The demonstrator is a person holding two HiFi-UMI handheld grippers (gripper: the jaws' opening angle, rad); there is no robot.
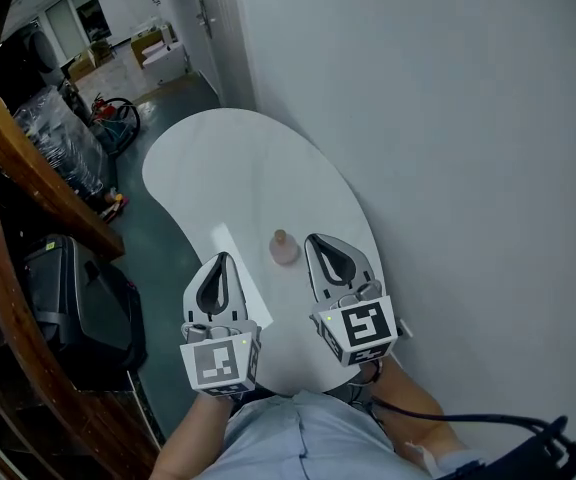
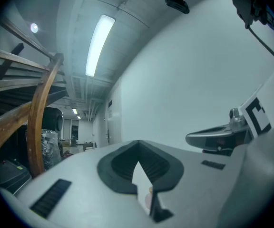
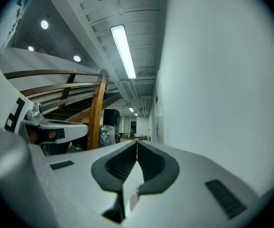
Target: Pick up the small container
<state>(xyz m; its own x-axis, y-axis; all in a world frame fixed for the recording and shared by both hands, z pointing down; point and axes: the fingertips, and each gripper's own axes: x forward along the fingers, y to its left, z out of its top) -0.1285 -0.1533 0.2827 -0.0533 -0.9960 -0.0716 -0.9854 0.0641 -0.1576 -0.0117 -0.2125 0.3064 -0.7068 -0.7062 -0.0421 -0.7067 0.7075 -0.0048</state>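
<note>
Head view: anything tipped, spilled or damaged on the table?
Nothing stands out. The small container stands upright on the white table, with no spill visible around it. The left gripper and right gripper sit short of it, jaws together, holding nothing.

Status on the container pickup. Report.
Left gripper shut, empty. Right gripper shut, empty. Small container upright on table between them, untouched. Path clear.

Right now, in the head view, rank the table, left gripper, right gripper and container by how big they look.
1. table
2. left gripper and right gripper: they look alike, so no ranking; both are nearer the camera
3. container
</note>
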